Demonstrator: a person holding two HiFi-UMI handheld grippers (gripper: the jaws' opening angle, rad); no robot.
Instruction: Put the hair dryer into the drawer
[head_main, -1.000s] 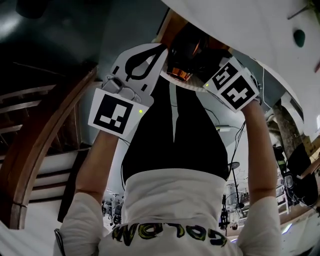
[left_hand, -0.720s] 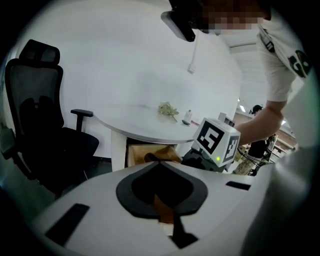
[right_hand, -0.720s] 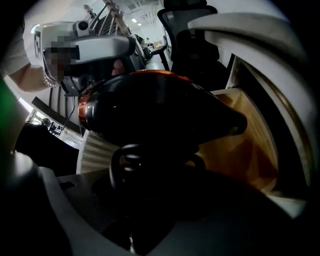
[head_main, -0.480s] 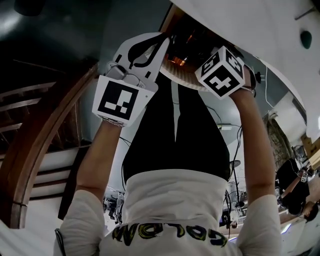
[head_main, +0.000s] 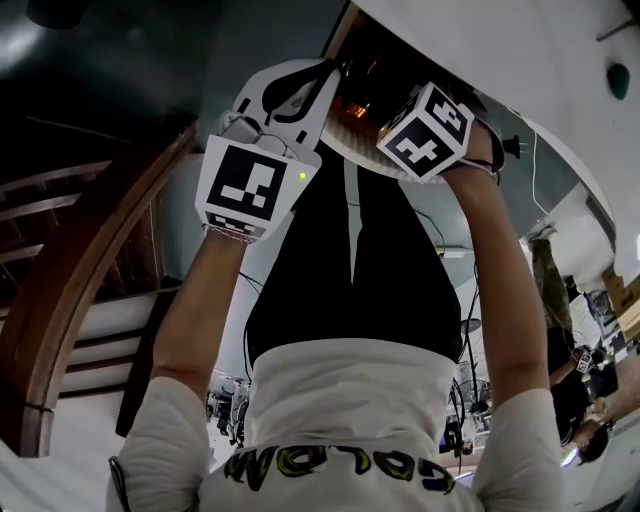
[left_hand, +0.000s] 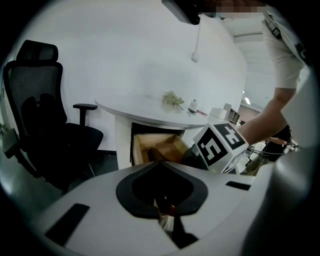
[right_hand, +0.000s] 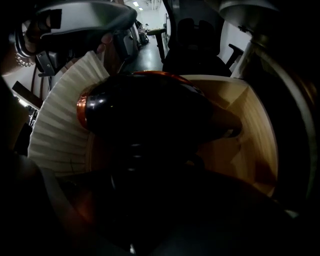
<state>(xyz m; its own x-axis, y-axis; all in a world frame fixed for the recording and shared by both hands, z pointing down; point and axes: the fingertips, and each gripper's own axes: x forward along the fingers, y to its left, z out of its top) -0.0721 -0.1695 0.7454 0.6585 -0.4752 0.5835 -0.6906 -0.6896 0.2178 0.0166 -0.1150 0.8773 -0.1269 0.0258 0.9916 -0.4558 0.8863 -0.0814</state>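
The hair dryer (right_hand: 145, 107), black with an orange ring, is clamped in the right hand-held gripper (right_hand: 145, 175), which is pointed down into the open wooden drawer (right_hand: 250, 135). The dryer's body is seen just ahead of the jaws, within the drawer's walls. The left hand-held gripper (left_hand: 156, 165) is held just beside the right one, with its jaws together and nothing gripped. The drawer, under the white counter (left_hand: 150, 107), lies ahead of it.

Desk (left_hand: 150, 107) (sprig (left_hand: 172, 98) atop, drawer (left_hand: 156, 145) open)
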